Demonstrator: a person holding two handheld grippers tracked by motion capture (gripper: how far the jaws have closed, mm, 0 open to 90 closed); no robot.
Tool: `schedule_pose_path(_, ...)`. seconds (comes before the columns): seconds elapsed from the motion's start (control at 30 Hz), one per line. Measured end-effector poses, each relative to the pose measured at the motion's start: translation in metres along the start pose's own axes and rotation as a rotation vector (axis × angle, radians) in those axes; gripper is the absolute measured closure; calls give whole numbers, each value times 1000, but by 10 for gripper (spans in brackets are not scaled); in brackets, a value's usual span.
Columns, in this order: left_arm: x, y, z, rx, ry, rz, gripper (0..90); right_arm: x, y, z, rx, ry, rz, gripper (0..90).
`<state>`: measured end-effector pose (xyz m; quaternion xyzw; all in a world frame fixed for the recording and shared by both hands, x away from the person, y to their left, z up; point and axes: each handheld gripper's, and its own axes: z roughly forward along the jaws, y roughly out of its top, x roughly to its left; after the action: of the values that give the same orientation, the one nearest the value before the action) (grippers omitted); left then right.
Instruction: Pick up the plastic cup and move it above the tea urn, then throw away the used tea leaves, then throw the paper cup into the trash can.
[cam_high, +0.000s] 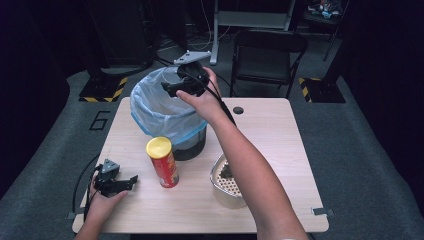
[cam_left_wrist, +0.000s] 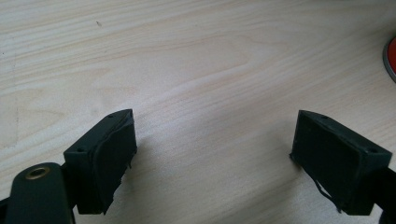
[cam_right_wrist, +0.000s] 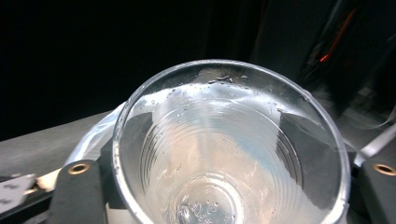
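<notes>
My right gripper (cam_high: 175, 87) hangs over the mouth of a black bin lined with a pale blue bag (cam_high: 150, 107) at the back of the table. In the right gripper view, its jaws (cam_right_wrist: 219, 140) are shut on a clear ribbed plastic cup (cam_right_wrist: 229, 186). The cup's mouth faces the camera, droplets cling inside it, and both pads show through its walls. My left gripper (cam_high: 131, 182) rests on the table near the front left. Its jaws (cam_left_wrist: 215, 144) are open over bare wood with nothing between them.
A red crisp can with a yellow lid (cam_high: 162, 162) stands upright in front of the bin; its edge (cam_left_wrist: 391, 58) shows in the left gripper view. A perforated round container (cam_high: 225, 192) sits under my right forearm. The wooden table (cam_high: 280, 145) has a dark chair (cam_high: 267, 55) behind it.
</notes>
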<state>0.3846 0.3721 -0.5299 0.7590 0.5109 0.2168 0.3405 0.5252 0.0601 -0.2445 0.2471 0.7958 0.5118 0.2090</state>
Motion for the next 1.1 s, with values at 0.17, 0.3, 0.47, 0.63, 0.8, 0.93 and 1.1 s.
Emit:
schedule_pose_path(0.17, 0, 0, 0, 1, 2, 2, 139, -1, -3, 10, 34, 9, 44, 36)
schedule_pose_path(0.3, 0, 0, 0, 1, 0, 0, 139, 3, -4, 5, 26, -11, 20, 10)
schedule_pose_path(0.47, -2, -1, 0, -11, 3, -17, 140, 3, -8, -10, 1, -49, -22, 33)
schedule_pose_path(0.63, -3, 0, -2, 13, -3, -27, 139, 1, -20, -32, -7, -44, -46, 51)
schedule_pose_path(0.8, -2, 1, -4, 14, -10, -40, 146, -7, -35, -60, -25, -58, -52, 71)
schedule_pose_path(0.93, -2, 2, -4, 22, 1, -40, 190, -17, -51, -86, -16, -83, -50, 91)
schedule_pose_path(1.1, 0, 4, -6, 30, -22, -58, 228, -25, -75, -110, -18, -96, -38, 141)
